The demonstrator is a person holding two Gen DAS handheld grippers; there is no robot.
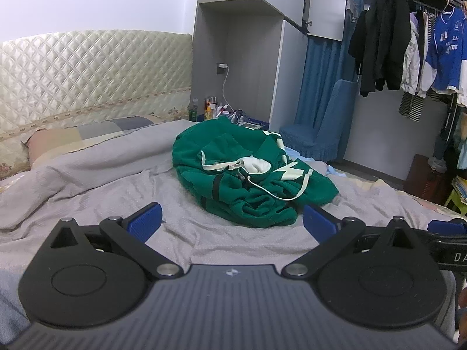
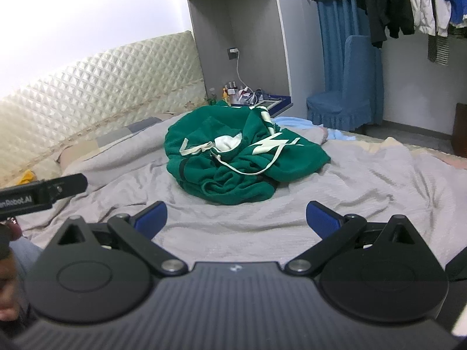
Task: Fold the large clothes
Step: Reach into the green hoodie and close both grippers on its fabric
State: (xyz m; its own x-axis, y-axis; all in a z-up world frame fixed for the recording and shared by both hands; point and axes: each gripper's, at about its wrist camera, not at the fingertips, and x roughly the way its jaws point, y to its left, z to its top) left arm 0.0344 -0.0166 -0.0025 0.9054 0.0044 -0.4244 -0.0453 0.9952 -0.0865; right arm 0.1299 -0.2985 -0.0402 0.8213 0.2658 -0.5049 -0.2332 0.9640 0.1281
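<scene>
Spread wide, blue-padded jaws of the left gripper point(image 1: 232, 218), nothing between the pads, hovering just above the wrinkled grey bedsheet point(image 1: 96, 180). Same for the right gripper point(image 2: 236, 215): jaws well apart, gripping nothing, touching nothing, grey cloth showing in the gap.

Ahead of both, near but not touching, a crumpled green hooded sweatshirt with white lettering and cream drawcords point(image 1: 248, 172), heaped in the middle of the bed, hood lining turned up, one cord looping over the front folds. Seen likewise from the right wrist point(image 2: 242, 157), slightly left of centre.

Open sheet on every side of the heap: a broad stretch to the left toward the patchwork pillow point(image 1: 87, 134), and a wide rumpled stretch to the right point(image 2: 379, 175) running out to the bed's edge. Beyond the heap, close behind it, a bedside surface crowded with small bottles point(image 1: 211, 108) under a grey wardrobe column point(image 1: 242, 58). Quilted cream headboard point(image 1: 93, 67) bounding the far left. Past the right edge of the bed, a blue-covered chair point(image 2: 347, 87) and a rail of hanging clothes point(image 1: 408, 35).
</scene>
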